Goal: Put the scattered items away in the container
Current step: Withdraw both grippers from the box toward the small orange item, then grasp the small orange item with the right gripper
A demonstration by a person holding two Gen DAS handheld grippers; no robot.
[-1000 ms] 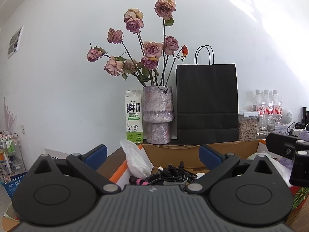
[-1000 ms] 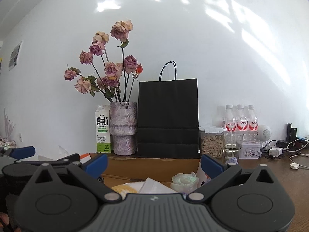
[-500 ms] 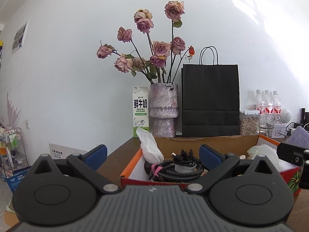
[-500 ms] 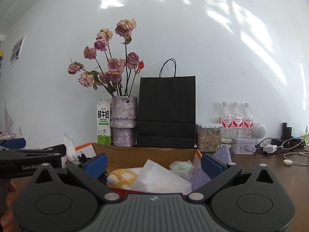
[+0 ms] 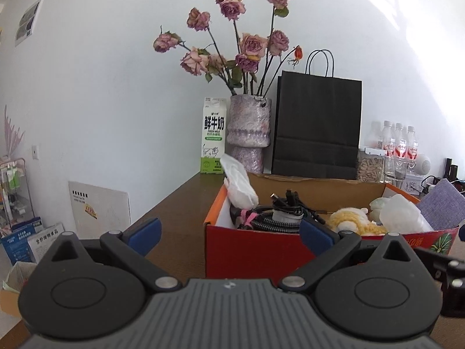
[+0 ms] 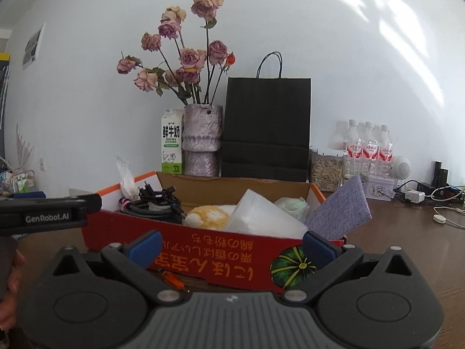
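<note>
The red cardboard box point(image 5: 255, 250) is seen on the brown wooden table point(image 5: 174, 221), just ahead of both grippers. The left gripper point(image 5: 229, 231) is held with its blue-tipped fingers point(image 5: 144, 230) spread wide and empty, the box's near left corner lying between them. The right gripper point(image 6: 231, 245) is likewise spread and empty, its fingers framing the box's printed front wall.

Inside the box a coil of black cables point(image 5: 279, 215), a yellow plush toy point(image 5: 351, 221), crumpled white plastic point(image 5: 238, 186), a translucent white container point(image 6: 261, 215) and a purple cloth point(image 6: 340, 212) propped at the right end are visible. The box floor is hidden by these items. A small orange object point(image 6: 173, 279) under the box front is hard to identify.

Compared with a second earlier, both grippers have been drawn back and lowered, so that the box's front wall has come into view.
</note>
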